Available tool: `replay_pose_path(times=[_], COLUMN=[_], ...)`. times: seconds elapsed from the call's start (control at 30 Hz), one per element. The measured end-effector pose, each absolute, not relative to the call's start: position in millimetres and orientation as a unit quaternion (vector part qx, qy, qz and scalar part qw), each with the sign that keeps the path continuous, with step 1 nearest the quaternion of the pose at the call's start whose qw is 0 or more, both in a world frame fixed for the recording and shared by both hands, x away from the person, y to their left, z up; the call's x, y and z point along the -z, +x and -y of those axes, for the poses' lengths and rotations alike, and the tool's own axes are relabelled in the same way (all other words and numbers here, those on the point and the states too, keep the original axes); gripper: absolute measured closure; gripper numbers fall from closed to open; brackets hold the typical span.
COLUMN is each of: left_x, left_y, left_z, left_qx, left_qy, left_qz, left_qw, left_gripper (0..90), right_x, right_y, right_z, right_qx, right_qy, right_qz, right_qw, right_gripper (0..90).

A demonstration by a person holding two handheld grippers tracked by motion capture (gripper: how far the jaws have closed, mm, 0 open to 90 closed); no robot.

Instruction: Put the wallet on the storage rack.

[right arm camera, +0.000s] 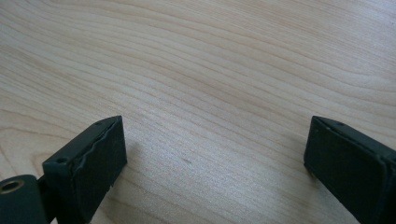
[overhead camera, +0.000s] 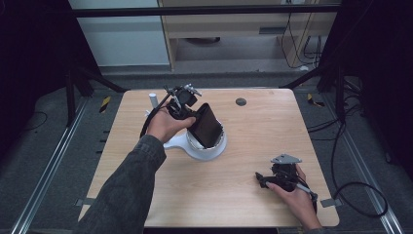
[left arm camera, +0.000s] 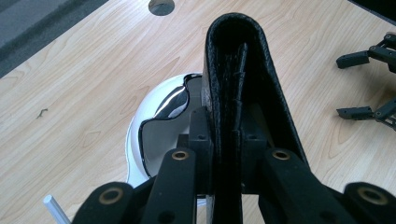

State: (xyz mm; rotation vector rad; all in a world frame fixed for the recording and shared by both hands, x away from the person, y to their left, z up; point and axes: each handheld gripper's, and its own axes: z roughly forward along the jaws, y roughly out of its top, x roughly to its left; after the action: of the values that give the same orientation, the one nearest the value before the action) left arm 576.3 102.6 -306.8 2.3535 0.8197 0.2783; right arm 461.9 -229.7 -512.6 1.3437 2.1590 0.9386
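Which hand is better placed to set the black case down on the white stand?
The left. Its tongs are shut on the black case, directly over the white stand. The right tongs sit open and empty near the table's front edge.

Dk grey denim sleeve (overhead camera: pixel 127 187), blk grippers.

The left forearm, in a dark grey sleeve, reaches from the bottom edge up toward the middle of the table, with the left hand (overhead camera: pixel 165 124) wrapped around the left gripper (overhead camera: pixel 187 105). Its 2 jaws stand close together, clamped on a black case (left arm camera: pixel 243 93). The right hand (overhead camera: pixel 294 195) rests low near the table's near right corner, holding the right gripper (overhead camera: pixel 265 179), whose 2 jaws are spread wide apart, pointing left.
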Motion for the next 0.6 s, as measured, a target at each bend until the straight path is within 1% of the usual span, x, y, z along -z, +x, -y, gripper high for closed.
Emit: replay_pose_path(times=[0.6], left_x=[311.0], left_y=[586.2], left_z=[-105.1], left_qx=[-0.114], left_qy=[0.888], left_qz=[-0.322], left_qw=[0.309], left_gripper=[77.7], right_x=[512.6], right_y=[461.9], right_z=[229.7], right_qx=[-0.338], right_qy=[0.484], right_qz=[-0.778], right_qw=[0.214], right_gripper=[5.9])
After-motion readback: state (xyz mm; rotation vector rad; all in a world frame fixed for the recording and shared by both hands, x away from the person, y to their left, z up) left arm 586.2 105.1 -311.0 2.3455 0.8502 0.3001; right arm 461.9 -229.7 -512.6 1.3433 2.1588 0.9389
